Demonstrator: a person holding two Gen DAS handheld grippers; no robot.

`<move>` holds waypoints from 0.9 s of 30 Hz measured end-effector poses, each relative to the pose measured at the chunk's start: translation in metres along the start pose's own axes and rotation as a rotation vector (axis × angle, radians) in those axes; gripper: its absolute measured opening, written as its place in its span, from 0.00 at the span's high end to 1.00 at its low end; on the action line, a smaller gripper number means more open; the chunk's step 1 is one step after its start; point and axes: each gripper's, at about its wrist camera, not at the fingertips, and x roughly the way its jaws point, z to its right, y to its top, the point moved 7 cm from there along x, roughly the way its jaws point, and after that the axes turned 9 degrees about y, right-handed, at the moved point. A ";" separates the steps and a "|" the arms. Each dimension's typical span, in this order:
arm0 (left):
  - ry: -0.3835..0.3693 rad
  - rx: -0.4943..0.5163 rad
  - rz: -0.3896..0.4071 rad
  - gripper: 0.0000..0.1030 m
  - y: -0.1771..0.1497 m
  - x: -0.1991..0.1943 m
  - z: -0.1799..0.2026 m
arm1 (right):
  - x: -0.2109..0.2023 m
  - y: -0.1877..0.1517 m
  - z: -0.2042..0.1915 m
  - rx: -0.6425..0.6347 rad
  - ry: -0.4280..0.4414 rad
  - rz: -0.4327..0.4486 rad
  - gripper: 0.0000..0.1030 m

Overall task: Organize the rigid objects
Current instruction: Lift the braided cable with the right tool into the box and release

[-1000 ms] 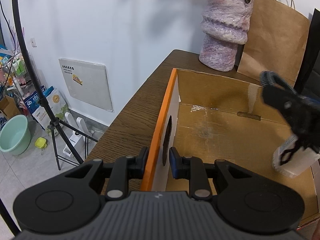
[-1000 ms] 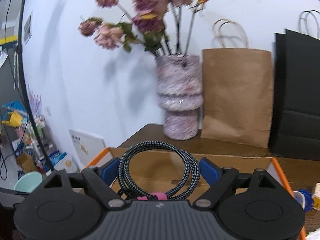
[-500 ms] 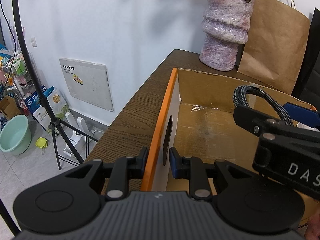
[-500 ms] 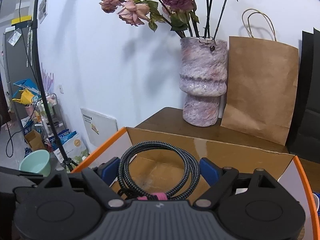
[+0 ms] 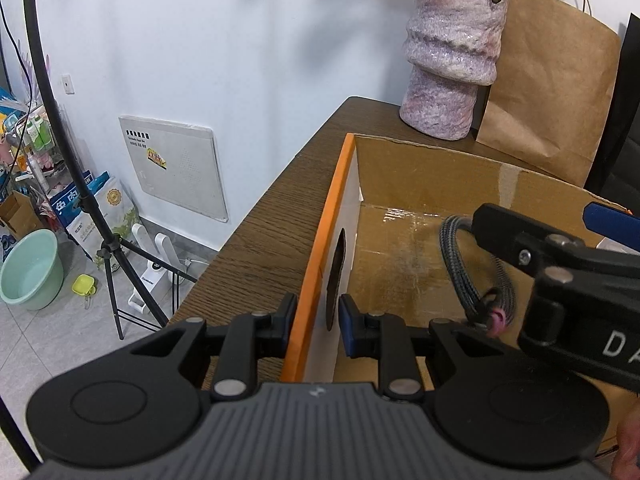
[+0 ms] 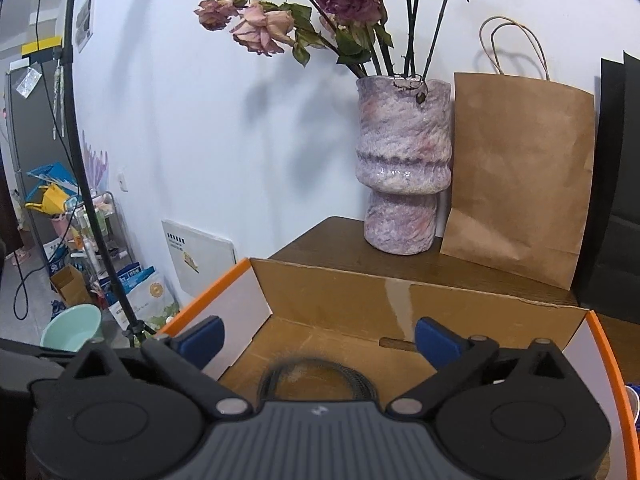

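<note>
An open cardboard box with orange rims (image 5: 320, 240) stands on the wooden table. My left gripper (image 5: 314, 322) is shut on the box's near left wall, one finger on each side. My right gripper (image 6: 318, 334) is open above the box. It also shows in the left wrist view at the right. A coiled grey braided cable with a pink tie (image 5: 472, 276) drops blurred below the right gripper into the box; it shows in the right wrist view (image 6: 316, 376) too.
A purple-pink vase with dried roses (image 6: 402, 168) and a brown paper bag (image 6: 520, 176) stand behind the box on the table (image 5: 280, 216). A black bag (image 6: 618, 184) is at the far right. A tripod (image 5: 108, 248) and a green basin (image 5: 28, 268) are on the floor at left.
My right gripper has opened and the cable coil has left its fingers, falling into the box. The right gripper moved over the box. The left gripper has not moved.
</note>
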 end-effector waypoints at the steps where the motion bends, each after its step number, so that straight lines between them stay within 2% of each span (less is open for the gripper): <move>1: 0.000 0.000 0.000 0.78 0.000 0.000 0.000 | 0.000 0.000 0.000 0.001 -0.002 0.002 0.01; 27: 0.001 -0.001 -0.001 0.78 -0.002 0.001 -0.001 | -0.009 0.000 0.011 0.016 -0.029 0.007 0.01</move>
